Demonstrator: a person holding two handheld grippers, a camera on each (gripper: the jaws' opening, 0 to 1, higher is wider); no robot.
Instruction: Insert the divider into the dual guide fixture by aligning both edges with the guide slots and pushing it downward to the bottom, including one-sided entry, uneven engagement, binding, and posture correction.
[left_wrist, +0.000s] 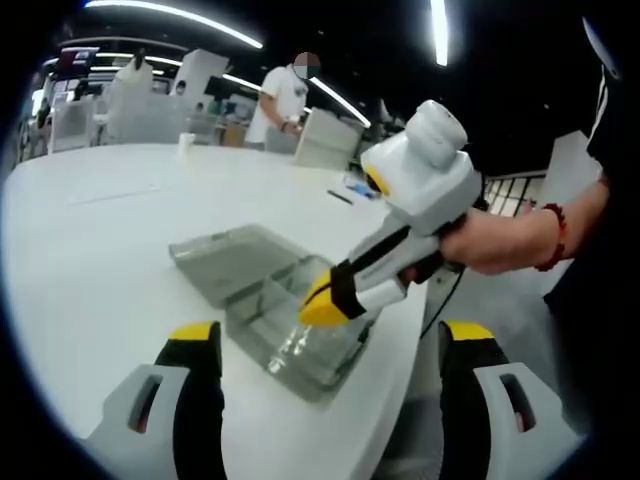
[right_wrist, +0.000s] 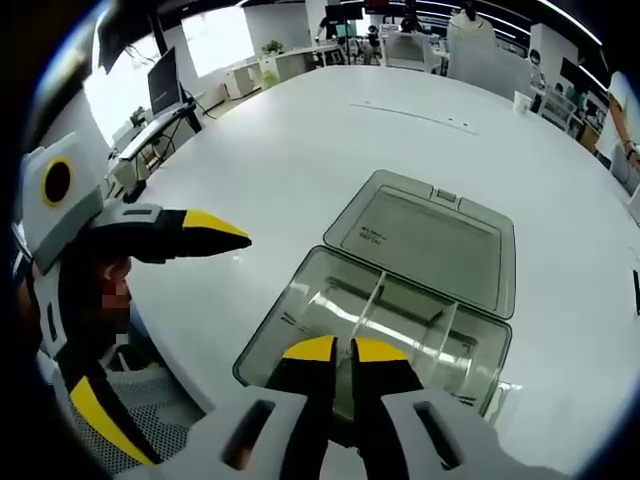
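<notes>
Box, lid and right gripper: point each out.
Box (right_wrist: 300, 325): right gripper view, its clear front-left wall.
Lid (right_wrist: 425, 245): right gripper view, middle of the open flat panel on the table.
Right gripper (left_wrist: 322, 308): left gripper view, its yellow tips over the box.

White round table (right_wrist: 300, 170), matte surface. Clear smoky plastic box (right_wrist: 400, 330) lies on it near the edge, at 5 o'clock in the right gripper view; its hinged lid (right_wrist: 425, 240) lies open flat on the tabletop, toward 12 o'clock. Small white cup (left_wrist: 186, 142) at far edge, 11 o'clock in left gripper view.
</notes>
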